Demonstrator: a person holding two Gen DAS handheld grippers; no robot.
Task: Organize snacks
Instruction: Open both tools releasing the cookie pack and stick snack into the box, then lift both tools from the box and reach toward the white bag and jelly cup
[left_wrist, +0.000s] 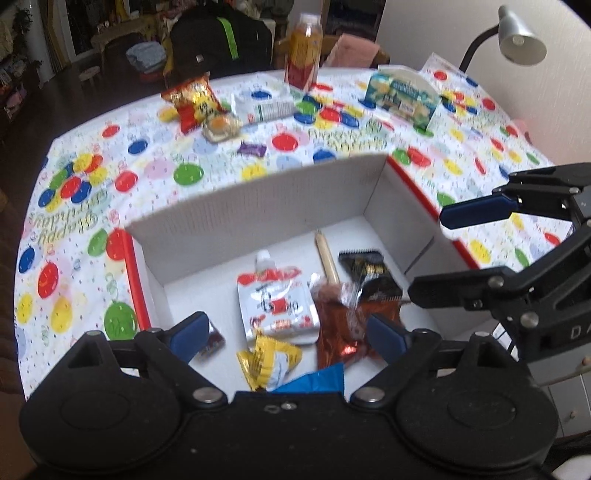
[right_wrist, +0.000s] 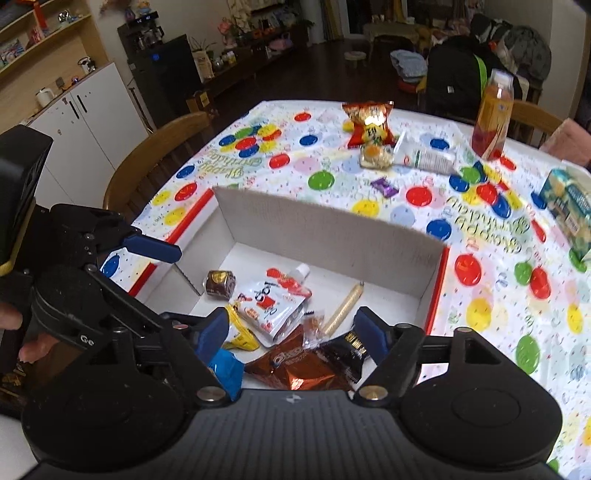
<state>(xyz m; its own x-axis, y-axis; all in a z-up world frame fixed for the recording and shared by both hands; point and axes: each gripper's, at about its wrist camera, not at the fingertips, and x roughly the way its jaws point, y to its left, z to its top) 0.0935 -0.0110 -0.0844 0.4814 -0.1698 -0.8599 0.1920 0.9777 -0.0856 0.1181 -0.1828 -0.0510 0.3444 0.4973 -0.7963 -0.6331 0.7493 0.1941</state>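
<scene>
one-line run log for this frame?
stage: mid-sort | left gripper: open, empty, over box | right gripper: open, empty, over box | table: red snack bag, purple candy

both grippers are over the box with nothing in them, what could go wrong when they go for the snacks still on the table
1. The tall juice bottle stands upright just behind the white tube; a reach there could tip it.
2. The red packet, the round cake and the tube lie touching, so one grab may drag the others.
3. The left gripper and right gripper hover close together and could collide.
</scene>
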